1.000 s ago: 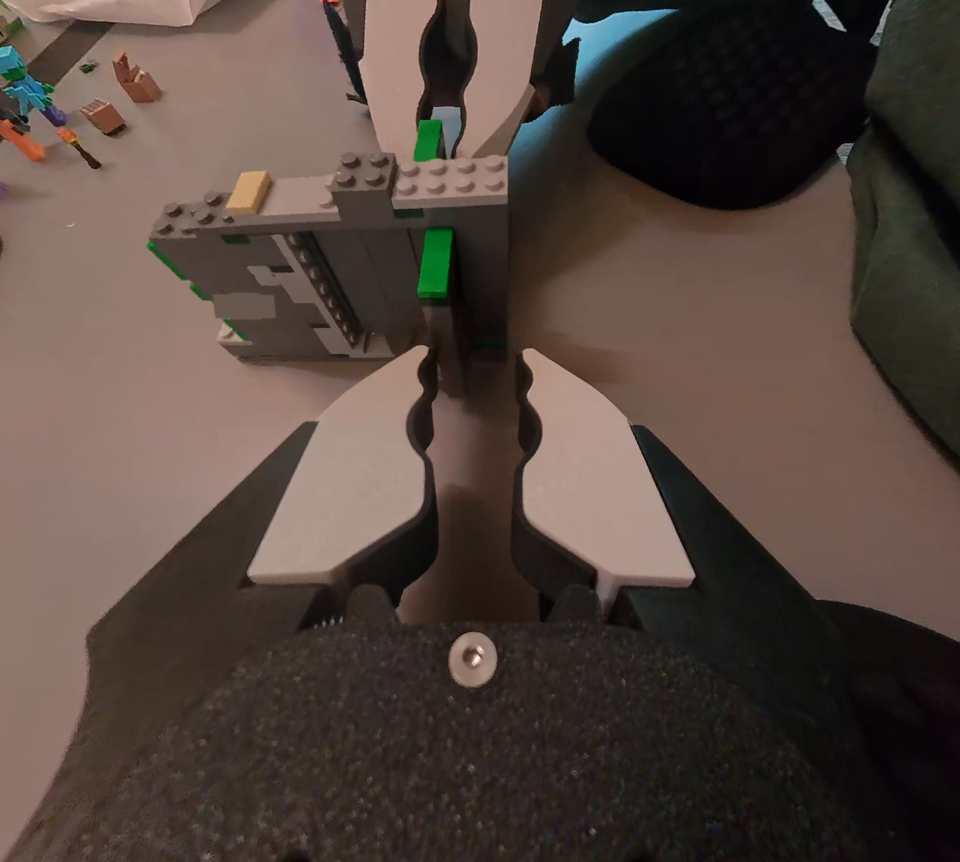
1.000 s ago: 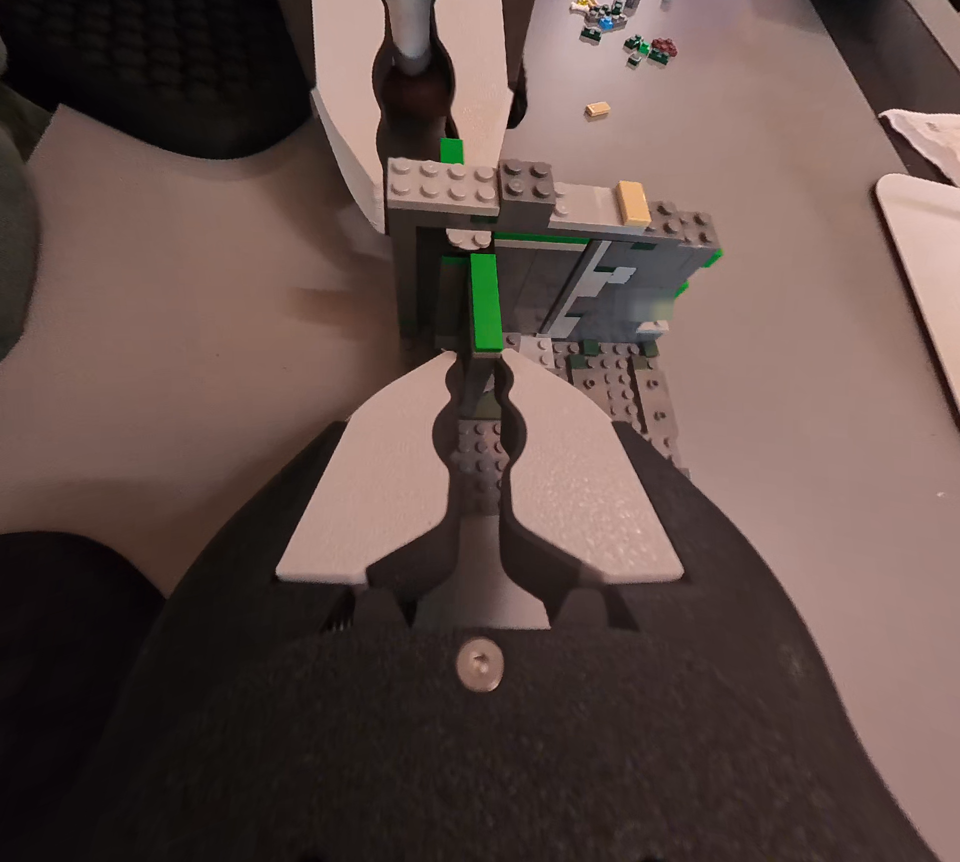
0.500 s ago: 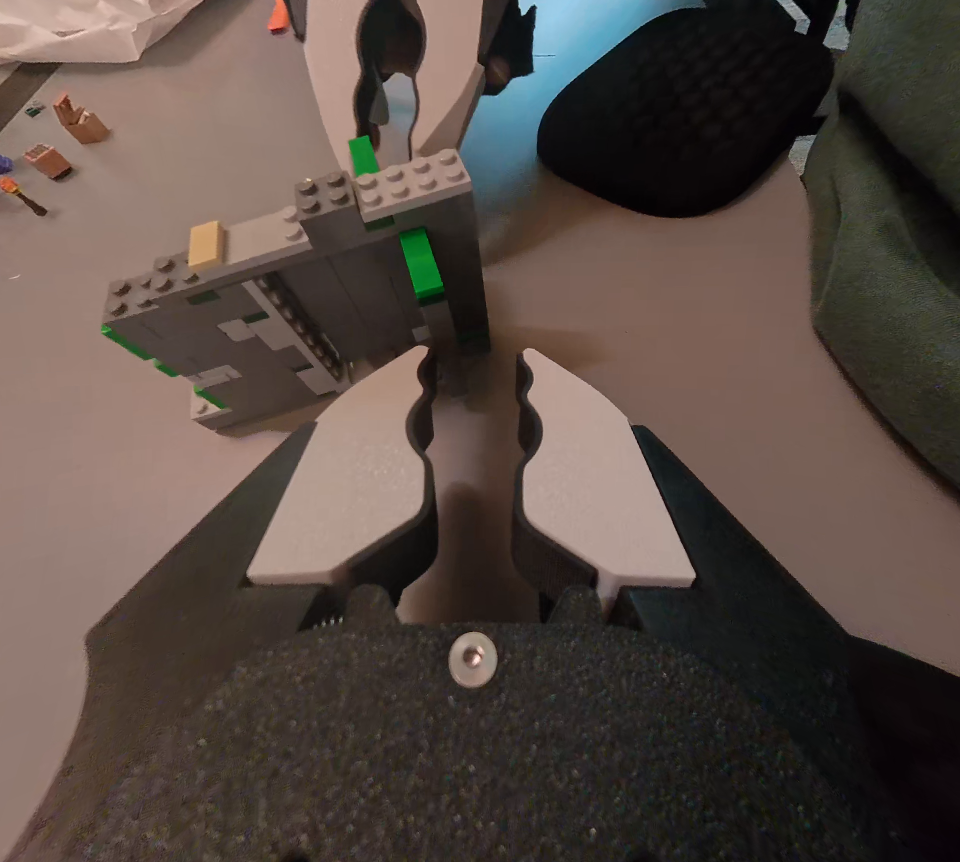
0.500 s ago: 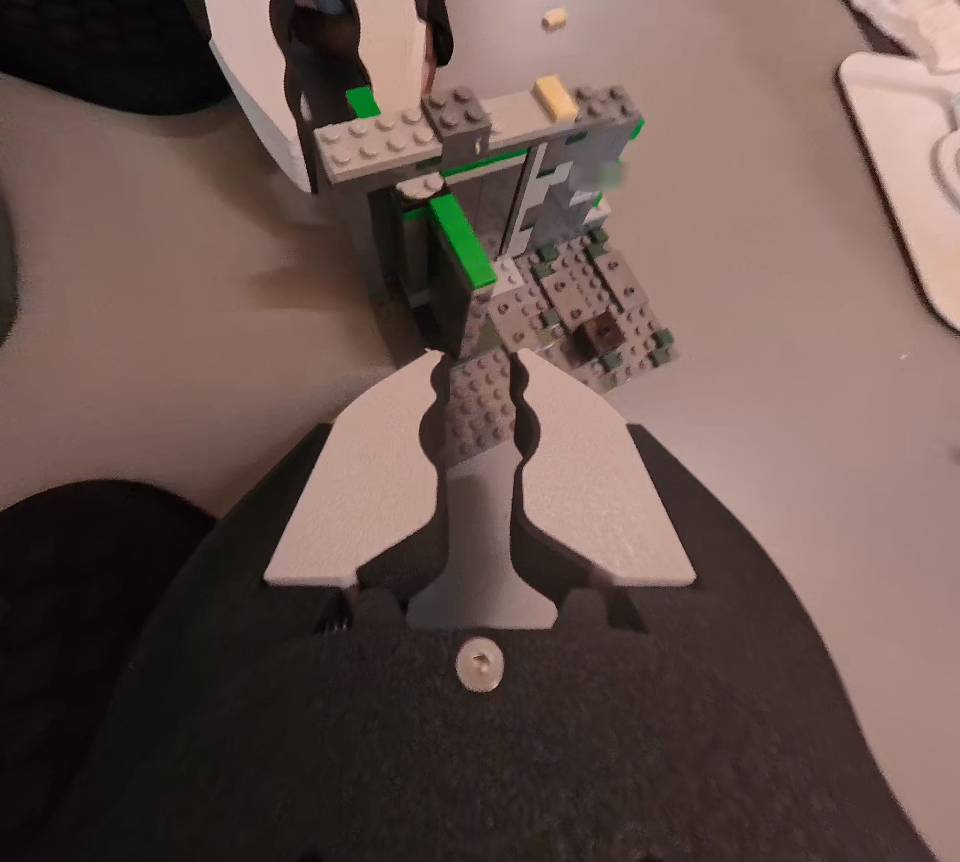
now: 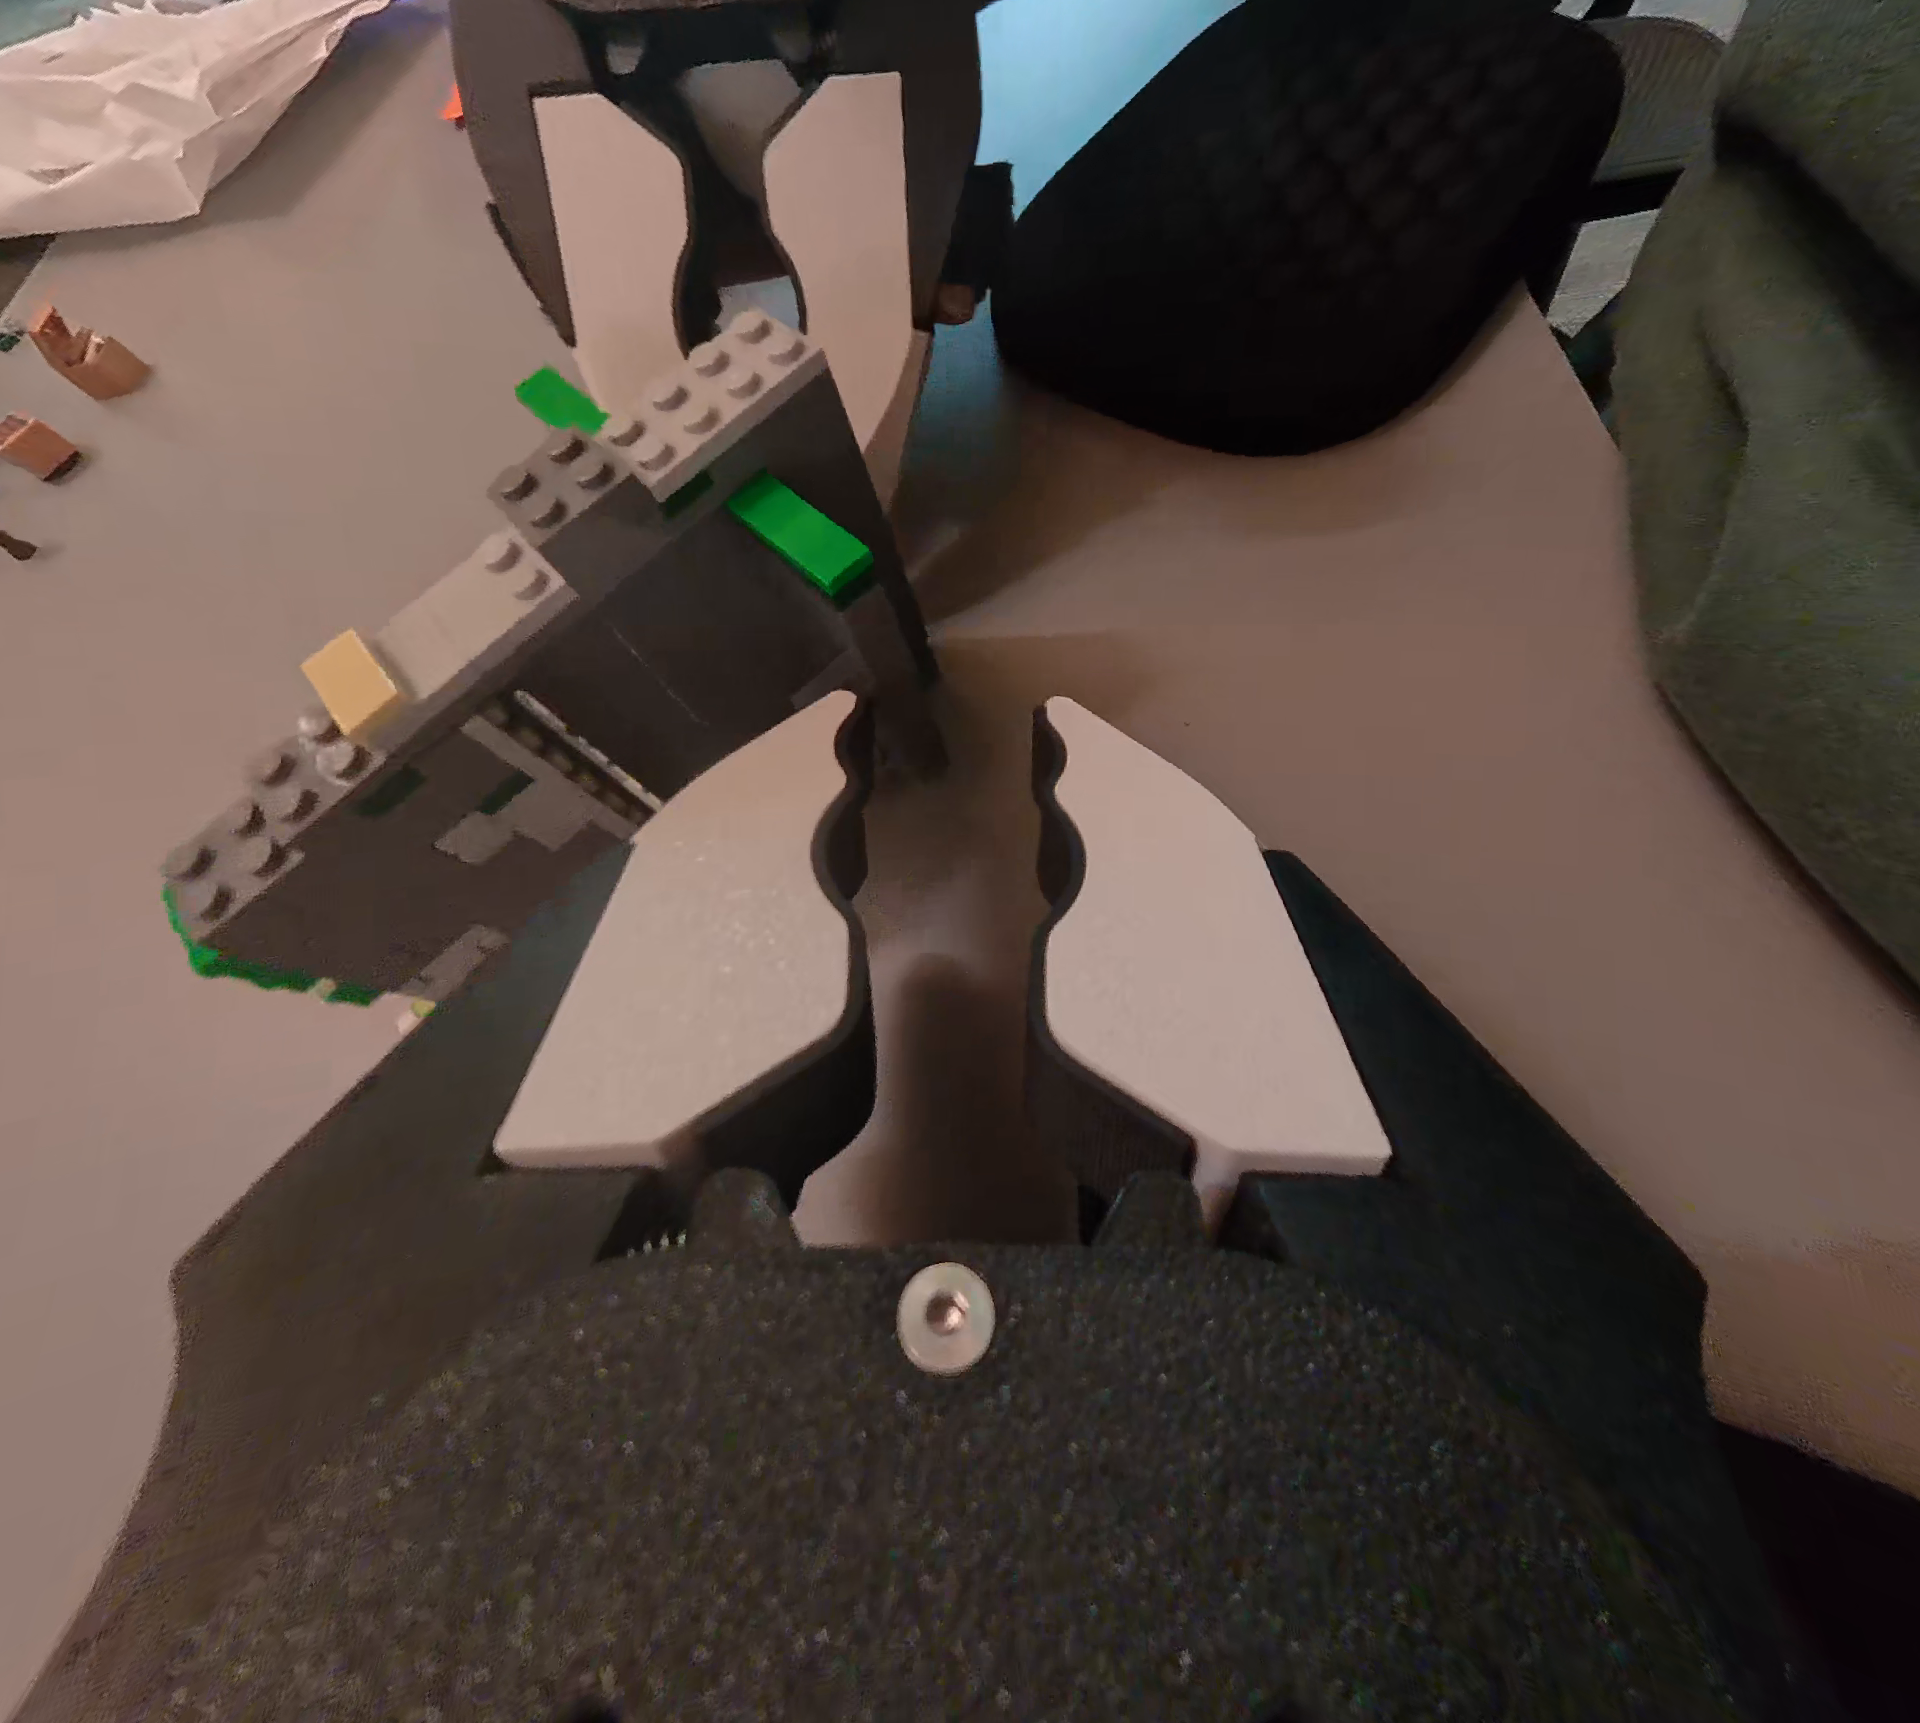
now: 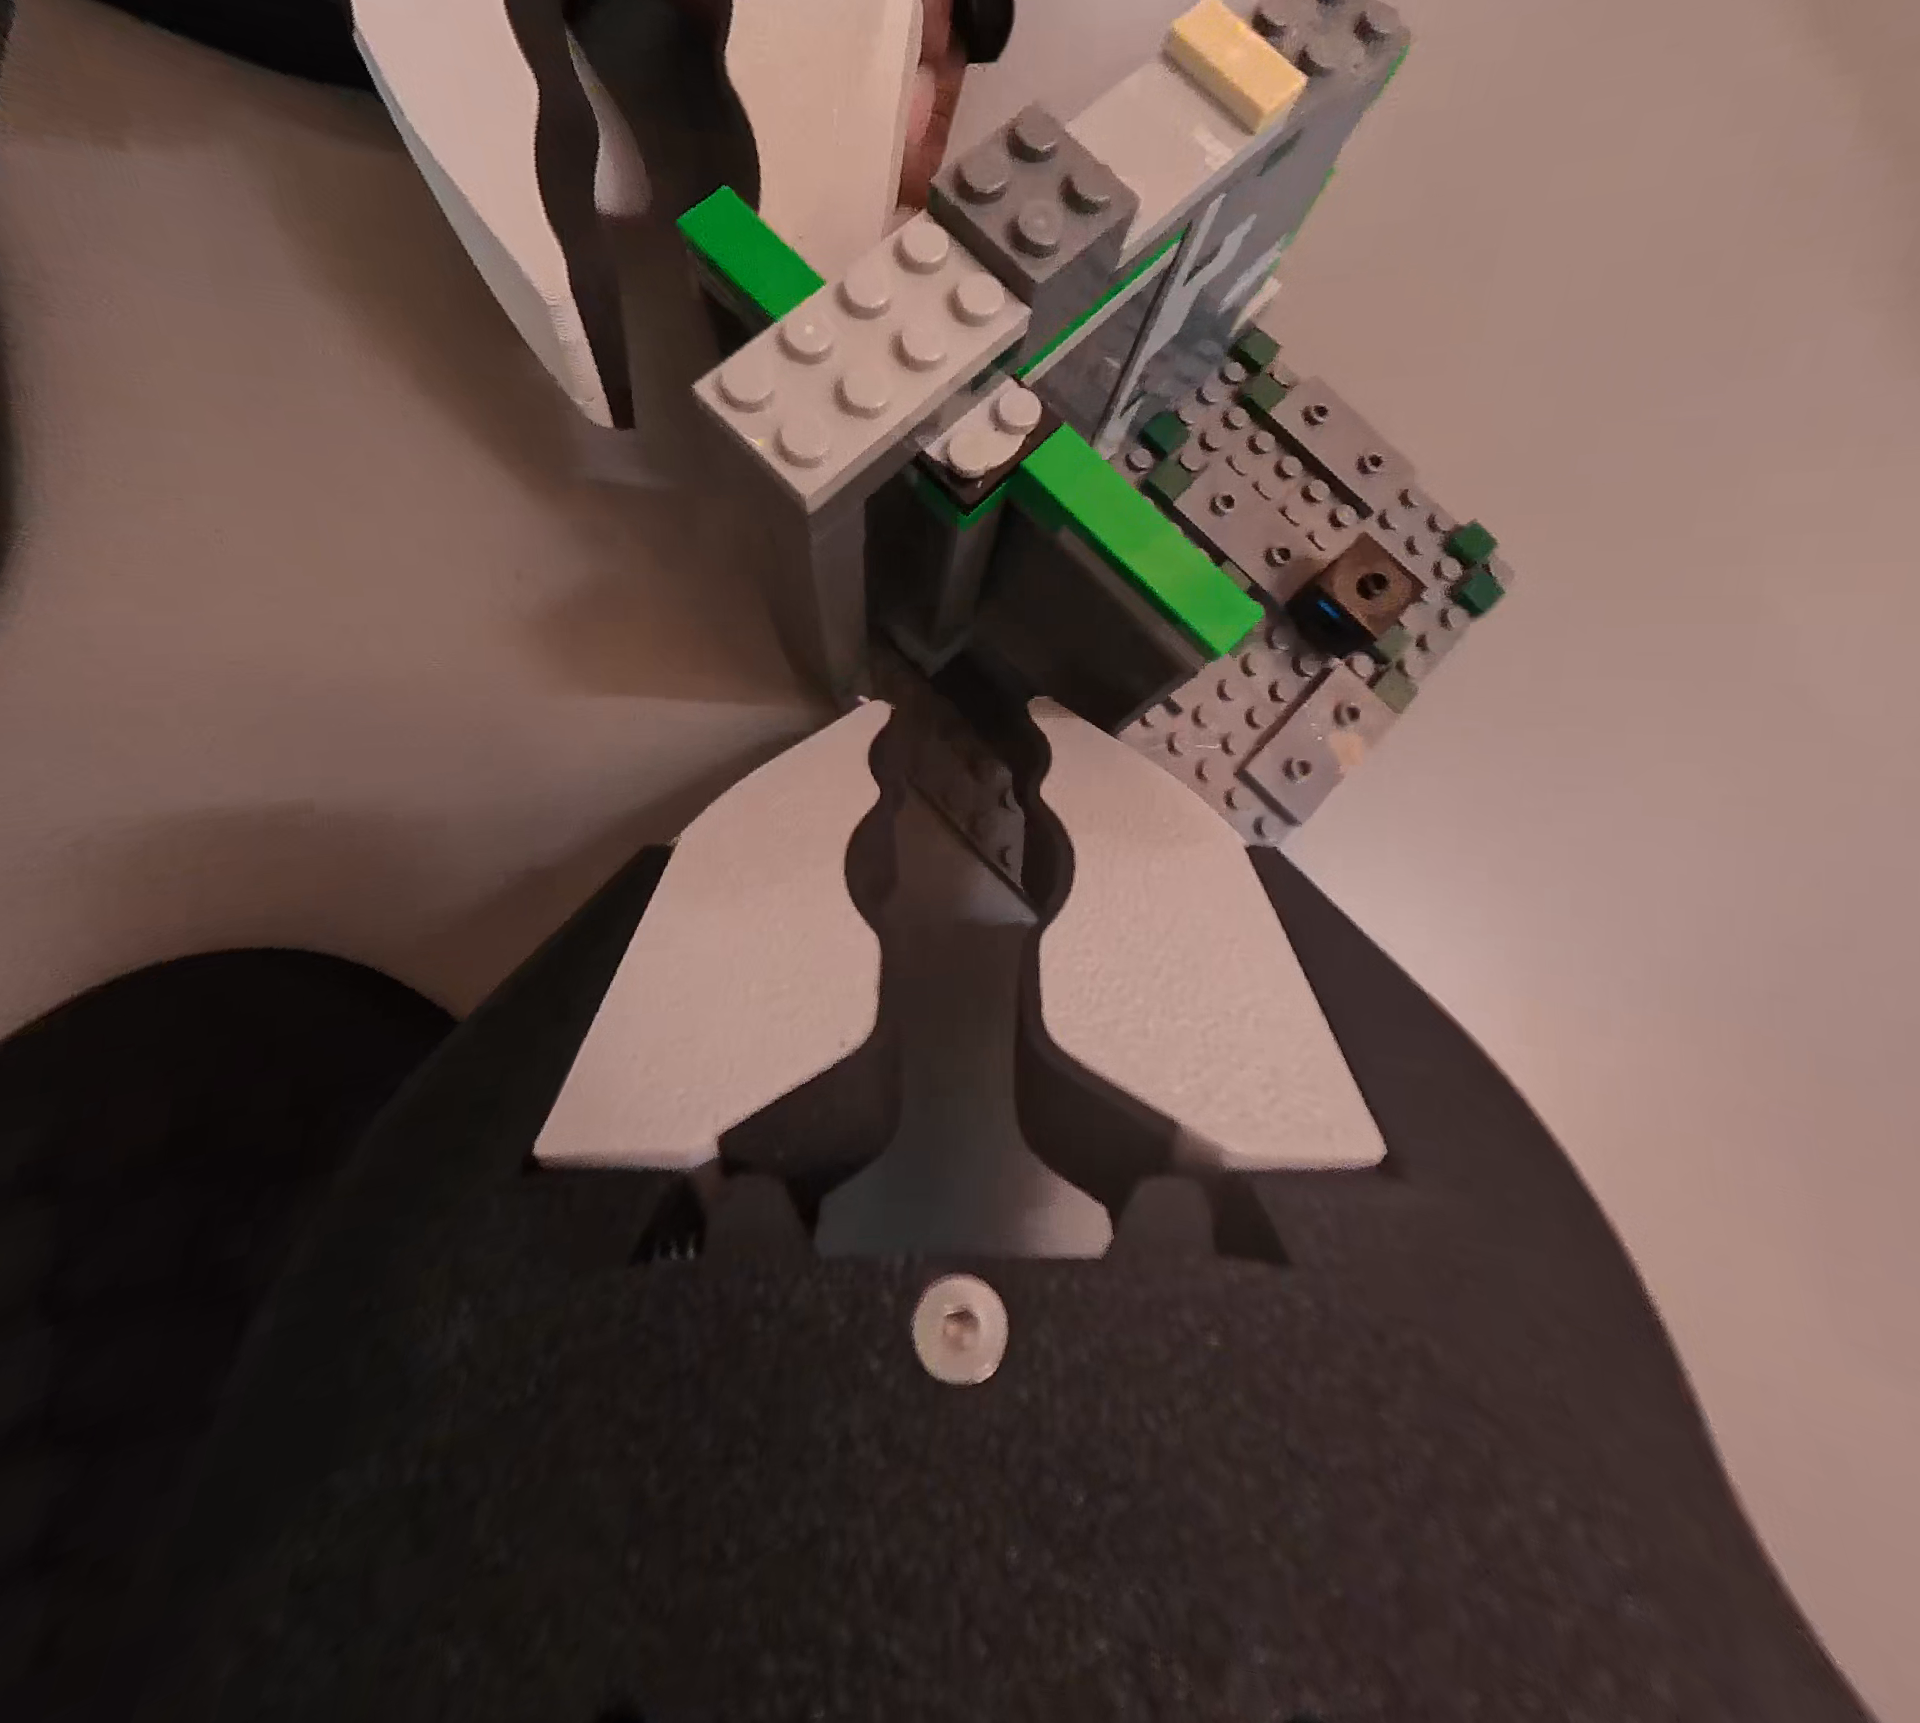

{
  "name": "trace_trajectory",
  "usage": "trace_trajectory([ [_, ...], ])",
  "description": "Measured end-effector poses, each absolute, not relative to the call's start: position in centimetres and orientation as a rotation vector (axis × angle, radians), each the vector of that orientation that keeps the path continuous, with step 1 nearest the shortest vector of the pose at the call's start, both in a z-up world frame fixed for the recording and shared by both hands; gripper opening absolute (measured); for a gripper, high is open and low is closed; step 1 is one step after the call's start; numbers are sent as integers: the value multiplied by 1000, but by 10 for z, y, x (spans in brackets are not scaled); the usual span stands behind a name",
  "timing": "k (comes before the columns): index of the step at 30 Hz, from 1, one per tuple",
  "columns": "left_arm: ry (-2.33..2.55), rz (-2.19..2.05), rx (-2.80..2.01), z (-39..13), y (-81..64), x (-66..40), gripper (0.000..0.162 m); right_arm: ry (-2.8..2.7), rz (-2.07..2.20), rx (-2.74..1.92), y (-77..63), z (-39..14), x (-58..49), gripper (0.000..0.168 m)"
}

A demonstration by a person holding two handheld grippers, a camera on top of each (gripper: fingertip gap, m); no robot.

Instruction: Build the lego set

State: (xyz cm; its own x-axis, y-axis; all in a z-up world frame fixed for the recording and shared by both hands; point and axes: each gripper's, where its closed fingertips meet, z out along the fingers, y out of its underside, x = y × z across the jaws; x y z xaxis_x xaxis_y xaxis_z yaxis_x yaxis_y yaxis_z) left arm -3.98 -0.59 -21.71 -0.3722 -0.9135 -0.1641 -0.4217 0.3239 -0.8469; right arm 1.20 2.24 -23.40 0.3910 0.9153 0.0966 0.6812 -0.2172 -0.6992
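Grippers face each other across the grey lego build (image 5: 644, 634), which stands on the grey table (image 5: 1299, 634) between them. The left gripper (image 5: 945, 728) is held low and level, pointing forward at the base of the build's tall end wall; its two pale fingers (image 5: 727, 925) stand apart with bare tabletop in the gap, and the wall's foot sits right at the tips, though I cannot tell whether they touch it. The right gripper (image 6: 961, 728) comes in from the opposite side, tilted down over the studded grey baseplate (image 6: 1278, 530); its fingers are apart too, and a corner of the baseplate lies in the gap, not pinched as far as can be seen. In the left wrist view that right gripper (image 5: 743, 323) hangs steeply behind the wall's studded top. A bright green tile (image 6: 1132, 541) tops a low inner wall, and a tan tile (image 6: 1236, 58) sits on the build's upper edge. Crumpled white paper (image 5: 156, 104) and small brown pieces (image 5: 83, 354) lie well off to one side.
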Motion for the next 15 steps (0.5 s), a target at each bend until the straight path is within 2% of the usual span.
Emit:
trace_trajectory([
  [1, 1932, -952, -1178, -218, -5, -38, 29, -1375, 438, -1980, 26, -234, 13, 19],
  [15, 1840, -918, -1226, -213, 15, -43, 23, -1207, 453, -1989, 22, -221, 20, 20],
])
